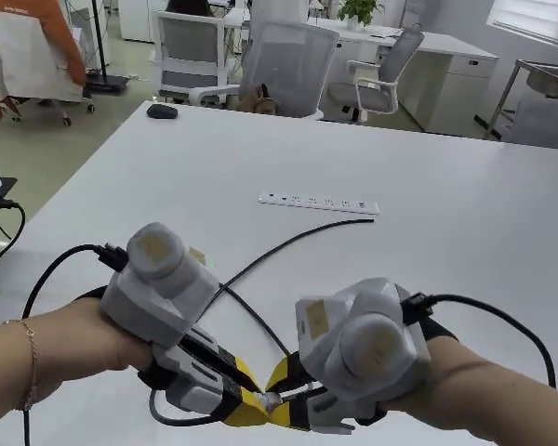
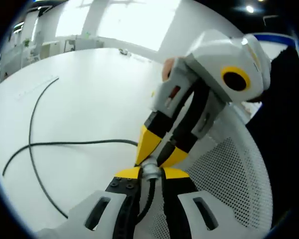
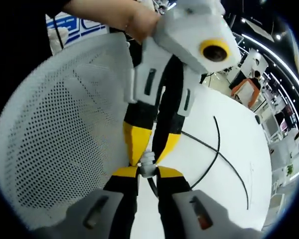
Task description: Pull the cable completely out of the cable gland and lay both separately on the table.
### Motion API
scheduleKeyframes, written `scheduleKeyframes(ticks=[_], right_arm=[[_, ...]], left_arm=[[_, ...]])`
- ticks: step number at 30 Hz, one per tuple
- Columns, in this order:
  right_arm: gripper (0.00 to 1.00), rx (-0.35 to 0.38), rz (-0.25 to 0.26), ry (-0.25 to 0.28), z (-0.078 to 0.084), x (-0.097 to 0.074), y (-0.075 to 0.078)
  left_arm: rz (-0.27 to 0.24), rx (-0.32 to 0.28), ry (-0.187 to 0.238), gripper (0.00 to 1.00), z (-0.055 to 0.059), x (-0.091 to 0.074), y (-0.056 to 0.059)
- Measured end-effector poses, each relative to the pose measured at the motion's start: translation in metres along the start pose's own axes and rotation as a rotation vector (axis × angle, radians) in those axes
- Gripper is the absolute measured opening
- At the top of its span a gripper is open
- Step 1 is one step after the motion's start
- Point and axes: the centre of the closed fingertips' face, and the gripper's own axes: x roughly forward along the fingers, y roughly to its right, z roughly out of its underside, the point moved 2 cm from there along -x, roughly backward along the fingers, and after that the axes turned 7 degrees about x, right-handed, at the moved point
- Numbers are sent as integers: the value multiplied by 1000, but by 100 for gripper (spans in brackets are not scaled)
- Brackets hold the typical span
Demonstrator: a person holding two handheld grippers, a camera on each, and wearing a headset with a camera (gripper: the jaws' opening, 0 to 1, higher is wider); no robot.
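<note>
Here the left hand-held gripper (image 2: pixel 150 173) reaches in low from the left, gripped by a hand with a thin bracelet (image 1: pixel 30 364) on its wrist. The right hand-held gripper (image 3: pixel 147 173) comes in from the right, so the two sets of yellow tips meet nose to nose at the near edge of the bench (image 1: pixel 446 251). Both are pressed together on the small grey cable gland (image 3: pixel 146 160), which sits in the middle of the four tips; I cannot tell whether the pads also catch the cable just behind it. The black cable (image 1: pixel 298 240) runs back between the jaws in each gripper view, then lies in crossing loops on the bench, with its far end near a white power strip (image 1: pixel 318 202). In the head view the grippers' bodies hide most of the gland. Each gripper view shows it plainly, with the other gripper facing it and a white mesh chair (image 2: pixel 229 179) close behind. Further off, the head view has a dark mouse (image 1: pixel 162 111) at the bench's far edge and office chairs (image 1: pixel 288 56) beyond.
</note>
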Motion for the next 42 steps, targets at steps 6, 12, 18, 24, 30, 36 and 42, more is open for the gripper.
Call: scheduleKeyframes(ticks=[6, 12, 18, 24, 30, 36, 42], right_arm=[[14, 105, -40, 7, 3, -3, 0], [22, 122, -100, -7, 4, 0, 2], [13, 79, -91, -19, 2, 3, -4], [18, 153, -6, -18, 17, 3, 6], [19, 200, 52, -29, 38, 8, 9], [7, 210, 103, -115, 59, 12, 14], [8, 324, 220, -194, 85, 4, 34]], left_arm=[[-14, 76, -2, 17, -1, 1, 5], [-75, 350, -149, 17, 1, 5, 12], [-111, 370, -166, 17, -1, 5, 7], [-143, 312, -101, 17, -3, 9, 2], [-189, 399, -114, 17, 1, 22, 0], [-240, 551, -202, 17, 10, 30, -8], [-303, 560, -251, 17, 20, 27, -23]])
